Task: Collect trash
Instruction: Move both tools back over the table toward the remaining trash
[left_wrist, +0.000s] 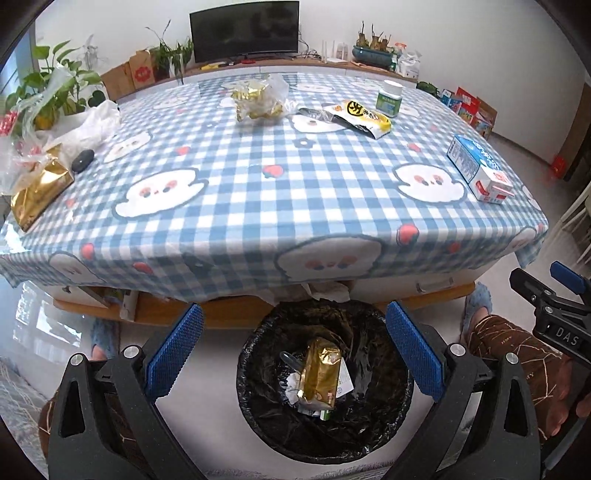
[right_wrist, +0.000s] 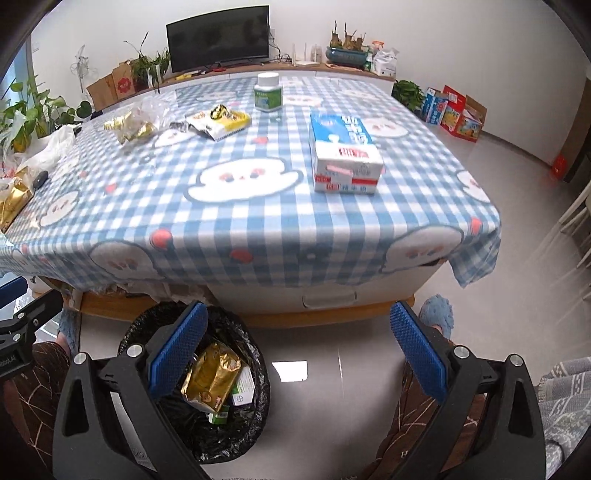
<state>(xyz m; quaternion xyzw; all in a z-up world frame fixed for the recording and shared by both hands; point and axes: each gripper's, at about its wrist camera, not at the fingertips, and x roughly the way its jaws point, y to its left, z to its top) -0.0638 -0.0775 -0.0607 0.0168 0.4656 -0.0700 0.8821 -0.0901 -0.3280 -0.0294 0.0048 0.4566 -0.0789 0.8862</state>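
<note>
Bin with black liner sitting on the floor just in front of the table, partly under its near edge. Gold foil packet lying inside the bin on top of white paper scraps and a small green-and-white box; same gold packet showing in the right wrist view, beside a white-green carton.

Left gripper hovering directly above the bin mouth, blue pads spread wide apart, gripping nothing. Right gripper hovering over bare floor just right of the bin, pads also spread wide apart, gripping nothing.

Items lying on the checked blue-and-white tablecloth:
- Blue-and-white milk carton lying on its side near the right edge of the table, well apart from the rest.
- Yellow-and-white snack wrapper lying flat toward the far side, near centre.
- Clear bag of gold wrappers sitting just left of the snack wrapper.
- Green-labelled bottle with white cap standing upright beyond the snack wrapper.
- Second gold foil bag lying at the left edge, touching crumpled clear plastic; small black object just beside it.

Dark monitor standing on the shelf behind the table, potted plants flanking it.
</note>
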